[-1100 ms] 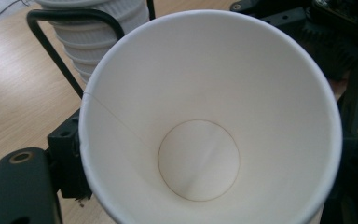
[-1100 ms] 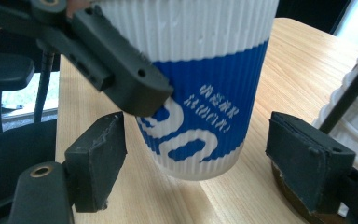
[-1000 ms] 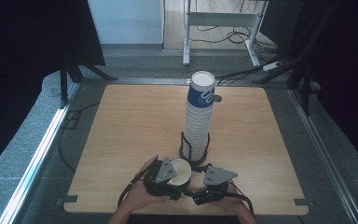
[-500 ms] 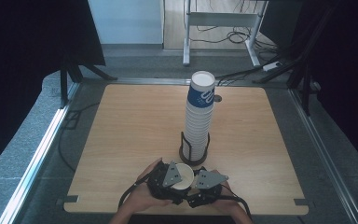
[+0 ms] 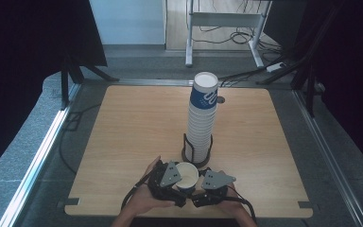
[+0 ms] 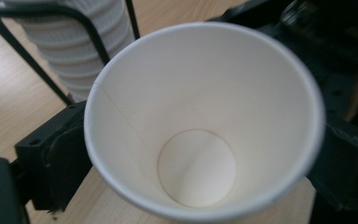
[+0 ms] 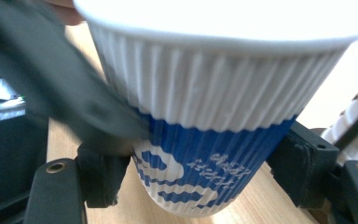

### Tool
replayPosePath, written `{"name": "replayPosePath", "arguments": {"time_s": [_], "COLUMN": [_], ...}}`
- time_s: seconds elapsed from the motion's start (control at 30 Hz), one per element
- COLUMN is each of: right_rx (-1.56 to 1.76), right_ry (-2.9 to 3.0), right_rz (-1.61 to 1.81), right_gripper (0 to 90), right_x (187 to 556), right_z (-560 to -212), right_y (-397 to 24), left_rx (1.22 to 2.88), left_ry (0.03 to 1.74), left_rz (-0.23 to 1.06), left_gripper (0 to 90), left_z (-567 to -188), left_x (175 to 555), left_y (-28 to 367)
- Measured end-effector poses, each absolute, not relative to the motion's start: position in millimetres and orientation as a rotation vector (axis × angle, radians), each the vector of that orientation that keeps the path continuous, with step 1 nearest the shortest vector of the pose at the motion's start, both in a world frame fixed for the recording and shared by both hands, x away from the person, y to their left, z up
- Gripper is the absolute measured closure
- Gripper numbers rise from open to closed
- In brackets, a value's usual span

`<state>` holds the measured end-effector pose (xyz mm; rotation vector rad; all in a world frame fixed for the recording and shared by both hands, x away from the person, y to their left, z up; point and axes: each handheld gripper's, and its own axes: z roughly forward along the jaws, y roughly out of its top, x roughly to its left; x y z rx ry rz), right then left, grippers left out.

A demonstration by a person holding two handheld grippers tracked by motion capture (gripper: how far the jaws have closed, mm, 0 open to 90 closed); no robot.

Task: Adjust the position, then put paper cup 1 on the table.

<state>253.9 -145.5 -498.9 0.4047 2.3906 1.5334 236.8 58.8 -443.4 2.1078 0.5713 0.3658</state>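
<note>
A ribbed white-and-blue paper cup point(image 5: 186, 174) stands upright near the table's front edge, between both grippers. My right gripper point(image 7: 200, 182) has just been closing, and its jaws now press on the cup's blue lower part point(image 7: 205, 154). My left gripper point(image 6: 198, 158) has just been opening. Its jaws stand wide on either side of the cup point(image 6: 200, 121), whose empty inside faces the camera. In the high view the left gripper point(image 5: 174, 185) and the right gripper point(image 5: 202, 188) flank the cup, a hand behind each.
A tall stack of the same cups point(image 5: 201, 123) rises from a black wire holder point(image 5: 197, 156) just behind the grippers, close to the held cup. The stack's ribbed sides point(image 6: 74, 46) show behind the cup. The wooden table point(image 5: 132, 123) stretches to both sides.
The right gripper has drawn in against the cup and closed on it. More of the cup's open mouth shows beside the left gripper's plate. Both hands stay where they were.
</note>
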Motion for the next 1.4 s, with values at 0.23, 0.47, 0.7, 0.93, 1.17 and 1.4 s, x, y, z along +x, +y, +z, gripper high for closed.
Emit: {"name": "replayPosePath", "arguments": {"time_s": [0.23, 0.47, 0.7, 0.93, 1.17, 1.4], "right_rx": [0.458, 0.513, 0.534, 0.557, 0.57, 0.598], "right_ry": [2.349, 2.304, 2.262, 2.222, 2.194, 2.146], "right_rz": [1.564, 1.566, 1.568, 1.571, 1.575, 1.583], "right_gripper": [26.7, 26.7, 26.8, 26.8, 26.8, 26.9], "right_x": [257, 260, 262, 263, 264, 266], "right_z": [-496, -493, -489, -485, -482, -478], "right_y": [-153, -162, -169, -177, -183, -191], "left_rx": [1.983, 1.927, 1.894, 1.853, 1.857, 1.855], "left_ry": [0.59, 0.61, 0.671, 0.769, 0.813, 0.866], "left_rz": [0.281, 0.279, 0.32, 0.336, 0.353, 0.355], "left_gripper": [4.2, 5.5, 7.2, 10.0, 12.1, 11.9], "left_z": [-437, -437, -443, -448, -451, -455], "left_x": [239, 239, 238, 244, 246, 250], "left_y": [71, 78, 83, 99, 105, 108]}}
